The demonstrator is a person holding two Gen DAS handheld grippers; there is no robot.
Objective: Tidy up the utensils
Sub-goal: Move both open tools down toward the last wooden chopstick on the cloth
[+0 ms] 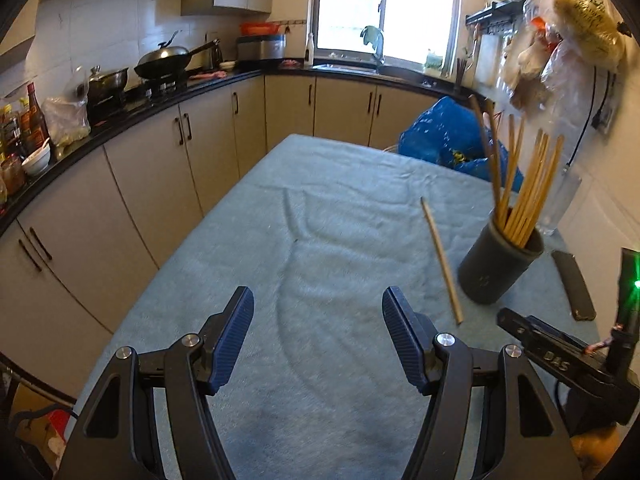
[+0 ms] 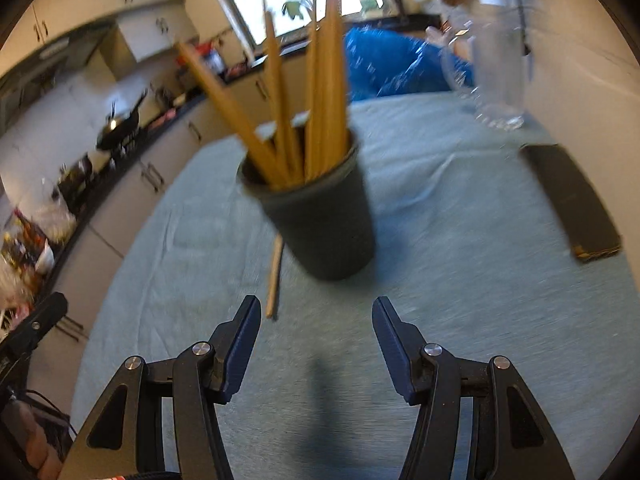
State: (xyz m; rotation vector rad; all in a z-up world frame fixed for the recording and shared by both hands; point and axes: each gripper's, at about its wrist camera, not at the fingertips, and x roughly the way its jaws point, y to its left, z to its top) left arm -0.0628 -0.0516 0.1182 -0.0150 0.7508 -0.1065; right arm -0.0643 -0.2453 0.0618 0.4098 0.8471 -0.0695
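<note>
A dark grey holder cup stands on the table at the right, with several wooden chopsticks upright in it. One loose chopstick lies on the cloth just left of the cup. My left gripper is open and empty, above the cloth, left of the loose chopstick. In the right wrist view the cup with its chopsticks is straight ahead, and the loose chopstick lies at its left foot. My right gripper is open and empty, just short of the cup.
A pale blue cloth covers the table. A flat dark case lies right of the cup, a clear glass vase and a blue bag stand behind. Kitchen counter runs along the left.
</note>
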